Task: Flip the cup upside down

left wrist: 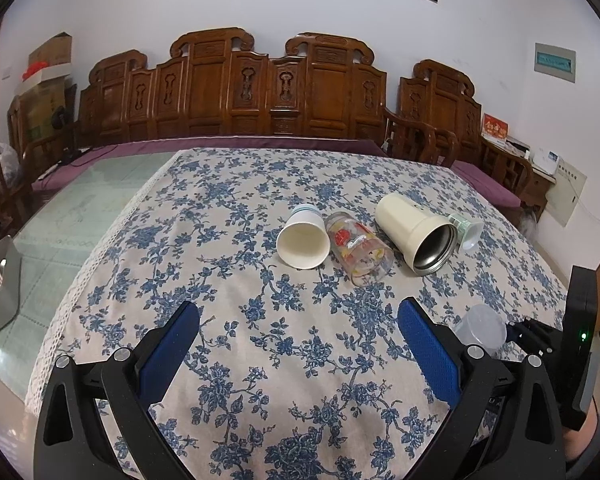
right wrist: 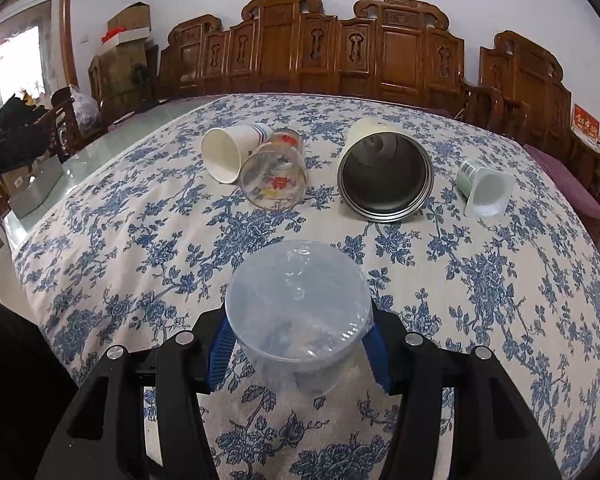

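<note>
My right gripper (right wrist: 298,354) is shut on a clear plastic cup (right wrist: 298,312), its blue pads pressing both sides. The cup is held just above the flowered tablecloth (right wrist: 140,248), tilted, one round end facing the camera. It also shows in the left wrist view (left wrist: 482,326), beside the right gripper's body. My left gripper (left wrist: 300,332) is open and empty, low over the cloth at the near side.
Several cups lie on their sides further back: a white paper cup (right wrist: 228,152), a printed glass (right wrist: 274,174), a cream steel-lined tumbler (right wrist: 384,168) and a small green-banded cup (right wrist: 486,190). A carved wooden bench (left wrist: 236,88) stands behind the table.
</note>
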The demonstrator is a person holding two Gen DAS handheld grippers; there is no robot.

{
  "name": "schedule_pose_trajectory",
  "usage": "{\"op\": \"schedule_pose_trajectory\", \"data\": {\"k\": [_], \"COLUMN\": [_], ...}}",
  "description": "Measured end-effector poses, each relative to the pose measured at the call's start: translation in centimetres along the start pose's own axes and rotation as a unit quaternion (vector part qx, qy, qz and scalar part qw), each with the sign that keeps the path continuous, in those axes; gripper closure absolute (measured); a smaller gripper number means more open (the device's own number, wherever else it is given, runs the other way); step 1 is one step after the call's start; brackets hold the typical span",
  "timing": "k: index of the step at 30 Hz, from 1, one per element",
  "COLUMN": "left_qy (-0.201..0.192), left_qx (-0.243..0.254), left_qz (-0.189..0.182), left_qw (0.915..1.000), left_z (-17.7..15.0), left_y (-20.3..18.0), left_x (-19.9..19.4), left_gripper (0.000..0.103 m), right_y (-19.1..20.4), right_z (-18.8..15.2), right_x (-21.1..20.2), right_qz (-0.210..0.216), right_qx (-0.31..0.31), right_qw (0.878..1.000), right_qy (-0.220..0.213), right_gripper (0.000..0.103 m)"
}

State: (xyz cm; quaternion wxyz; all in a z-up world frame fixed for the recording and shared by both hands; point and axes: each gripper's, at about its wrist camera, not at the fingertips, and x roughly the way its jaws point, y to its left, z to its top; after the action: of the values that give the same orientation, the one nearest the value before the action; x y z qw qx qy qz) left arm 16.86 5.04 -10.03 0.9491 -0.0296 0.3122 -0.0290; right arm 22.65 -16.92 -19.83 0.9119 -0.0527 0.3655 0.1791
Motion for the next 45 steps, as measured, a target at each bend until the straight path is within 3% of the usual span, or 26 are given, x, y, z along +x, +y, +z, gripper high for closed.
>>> {"op": "schedule_pose_trajectory", "data": {"k": [7,16,27,45], "left_qy": [-0.005,-0.044,-0.072,-0.083], "left_qx": [0.011,0.024,0.022,0.030], "left_qz": [0.011,0.034,0.040,0.040], "left_qw": [0.9999,0.9982,0.9963,0.9953], "left_z": [0.3,-0.5,-1.5,-1.8], "left_y": [-1.2,-4.8,-7.2,-8.3], "left_x": [-1.3,-7.9,-14.1,-15.5], "left_gripper": [0.008,0.008,0.008,0.008], "right_y": [-0.6,-2.3,-2.7,-2.0], "right_z": [0.0,-0.1,-0.9,-0.9], "right_x": [-2.9,-13.8,-21.4,-23.1], "right_qz": [-0.001,-0.020,-0.024,-0.025], "right_qx": [0.026,0.067,0.075,0.067], "right_qw": [1.000,0.994,0.988,0.986], "right_qy": [-0.017,-0.086,-0.133,-0.150], "right_gripper": [0.025,0.003,0.002,0.002]}}
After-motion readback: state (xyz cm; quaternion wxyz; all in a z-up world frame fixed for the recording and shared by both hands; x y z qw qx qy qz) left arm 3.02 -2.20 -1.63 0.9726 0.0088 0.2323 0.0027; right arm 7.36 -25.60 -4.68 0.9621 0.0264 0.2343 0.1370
